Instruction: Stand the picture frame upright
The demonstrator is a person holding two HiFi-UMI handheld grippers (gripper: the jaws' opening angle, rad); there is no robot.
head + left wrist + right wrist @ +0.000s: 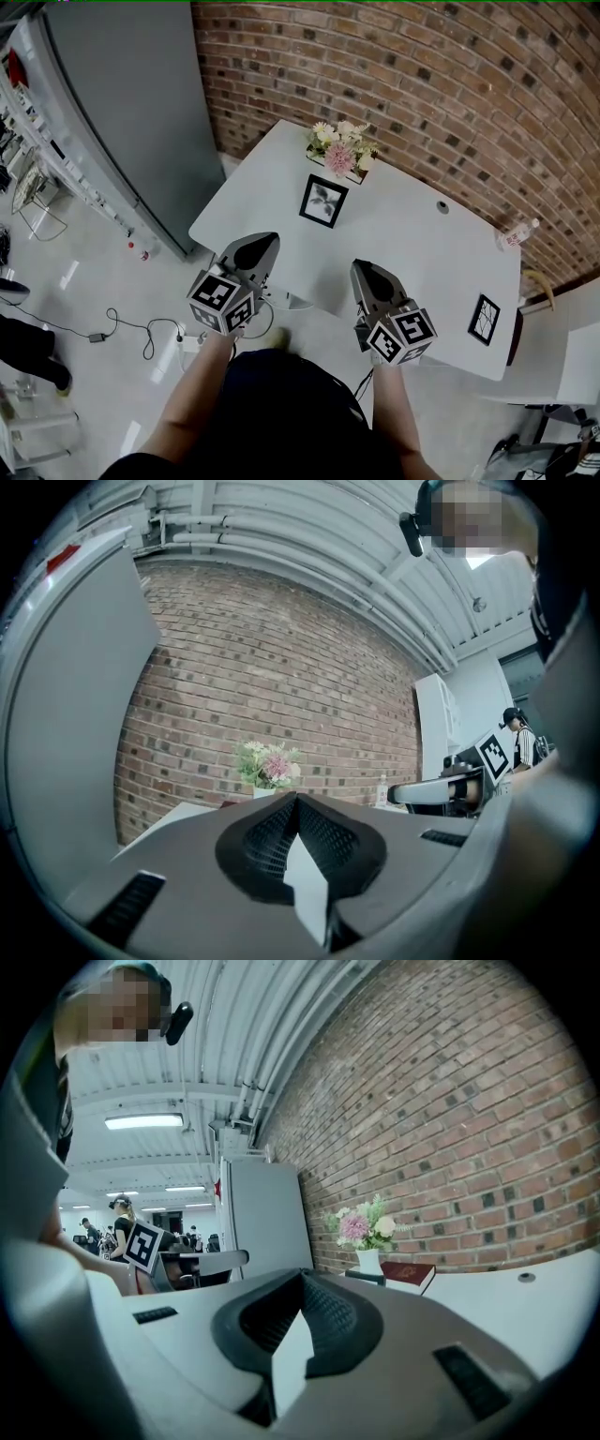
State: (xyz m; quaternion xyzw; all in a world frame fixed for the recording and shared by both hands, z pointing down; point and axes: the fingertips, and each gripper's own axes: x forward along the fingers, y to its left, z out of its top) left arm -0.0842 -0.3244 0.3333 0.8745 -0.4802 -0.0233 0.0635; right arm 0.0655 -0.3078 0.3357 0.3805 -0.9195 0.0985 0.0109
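Note:
A black picture frame point(323, 201) with a leaf print lies flat on the white table point(422, 253), just in front of a vase of pink and white flowers point(339, 150). A second black frame point(484, 319) lies flat near the table's right end. My left gripper point(266, 243) hovers over the table's near left edge, jaws shut and empty. My right gripper point(362, 270) hovers over the near edge, also shut with nothing in it. Both are well short of the frames. The flowers point(267, 764) show beyond the shut left gripper point(297, 800), and the flowers point(364, 1227) beyond the shut right gripper point(302, 1272).
A brick wall point(450, 84) runs behind the table. A tall grey cabinet point(141, 103) stands to the left. A plastic bottle point(517, 234) lies at the far right edge, a red book point(408, 1274) by the vase, a white chair point(562, 356) at right, cables point(141, 328) on the floor.

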